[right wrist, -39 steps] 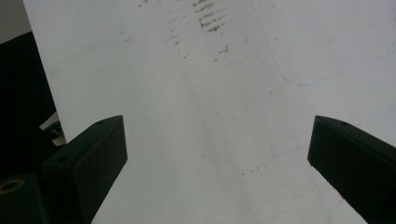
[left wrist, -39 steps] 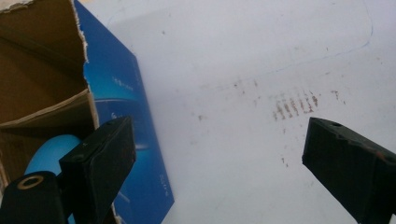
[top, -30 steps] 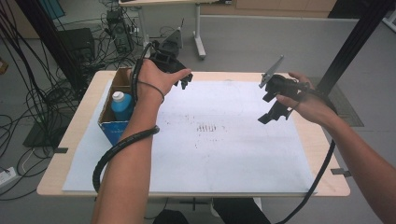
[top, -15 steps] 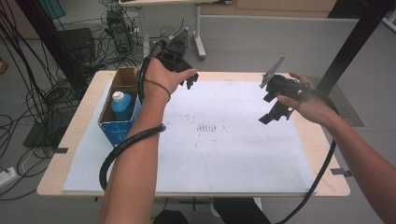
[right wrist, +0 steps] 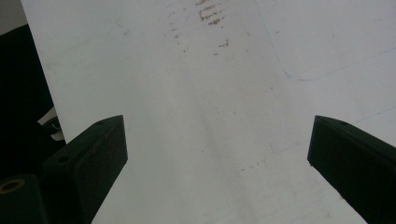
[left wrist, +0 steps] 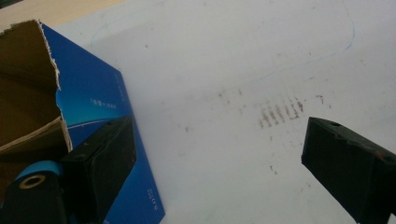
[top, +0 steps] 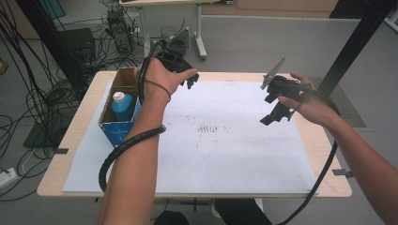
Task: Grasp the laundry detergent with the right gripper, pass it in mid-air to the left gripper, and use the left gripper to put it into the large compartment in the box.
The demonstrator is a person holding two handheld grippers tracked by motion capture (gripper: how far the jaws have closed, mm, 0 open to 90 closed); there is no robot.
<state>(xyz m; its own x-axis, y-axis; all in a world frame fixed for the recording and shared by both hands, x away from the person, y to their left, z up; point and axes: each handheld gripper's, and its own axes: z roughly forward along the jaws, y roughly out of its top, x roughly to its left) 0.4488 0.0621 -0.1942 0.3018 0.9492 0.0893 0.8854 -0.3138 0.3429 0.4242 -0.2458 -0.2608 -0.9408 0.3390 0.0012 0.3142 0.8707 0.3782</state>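
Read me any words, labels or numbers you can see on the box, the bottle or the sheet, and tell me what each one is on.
Blue cardboard box, side wall: a short line of white print, too small and blurred to read.
Same box, lower on that wall: a second tiny white mark, unreadable.
Blue bottle with a white cap inside the box: no readable label.
White paper sheet on the table: brownish smudges and a thin blue pen line, no text.

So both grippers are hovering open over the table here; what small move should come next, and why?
Probably ease the left gripper down toward the blue bottle standing in the cardboard box. Its jaws are open with nothing between them, and it hangs just beside the box. The right gripper, also open, hovers over the bare white sheet.
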